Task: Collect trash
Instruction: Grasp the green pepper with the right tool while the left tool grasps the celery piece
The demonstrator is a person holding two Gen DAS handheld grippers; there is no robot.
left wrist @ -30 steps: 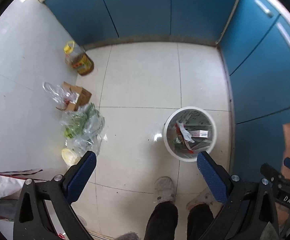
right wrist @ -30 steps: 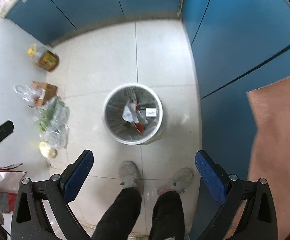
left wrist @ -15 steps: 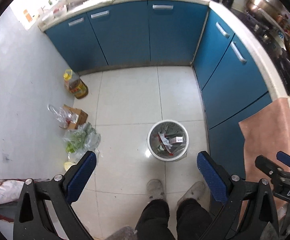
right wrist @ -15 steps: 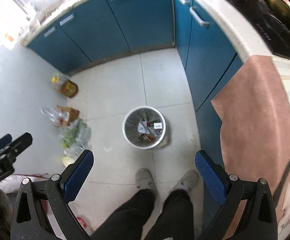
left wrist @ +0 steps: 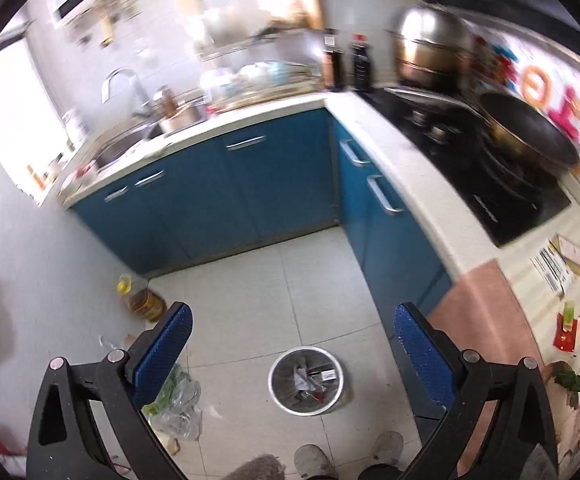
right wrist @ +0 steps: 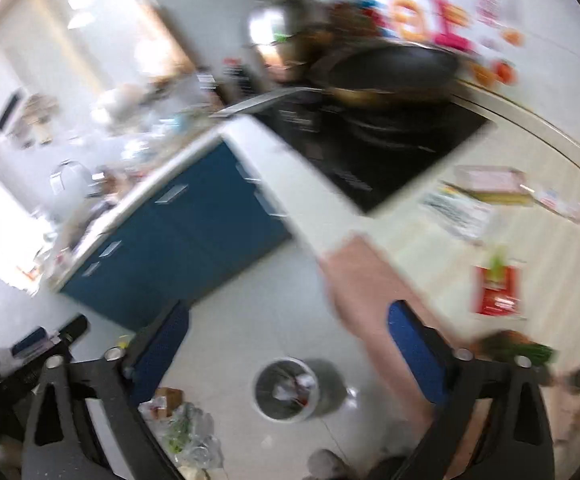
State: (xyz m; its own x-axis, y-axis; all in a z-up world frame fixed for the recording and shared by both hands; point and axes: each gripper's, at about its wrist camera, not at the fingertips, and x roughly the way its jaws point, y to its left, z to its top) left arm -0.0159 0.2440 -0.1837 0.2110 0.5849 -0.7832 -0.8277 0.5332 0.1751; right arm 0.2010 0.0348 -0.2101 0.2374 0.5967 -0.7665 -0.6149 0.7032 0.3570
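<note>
A round white trash bin (left wrist: 306,381) with wrappers inside stands on the tiled floor far below; it also shows in the right wrist view (right wrist: 285,389). My left gripper (left wrist: 290,348) is open and empty, high above the bin. My right gripper (right wrist: 287,344) is open and empty, also high up. On the pale counter at the right lie a red wrapper (right wrist: 497,291) with a green bit, printed paper packets (right wrist: 456,209) and green vegetable scraps (right wrist: 518,349). The red wrapper also shows in the left wrist view (left wrist: 566,330).
Blue cabinets (left wrist: 225,196) line the back and right. A black stove (left wrist: 486,160) holds a wok (left wrist: 530,132) and a steel pot (left wrist: 430,46). A pink mat (left wrist: 486,312) hangs over the counter edge. An oil bottle (left wrist: 141,300) and plastic bags (left wrist: 177,400) sit by the left wall.
Both grippers have risen and tilted up from the bin. The counter, stove and sink have come into view. The right wrist view is blurred by motion toward the counter.
</note>
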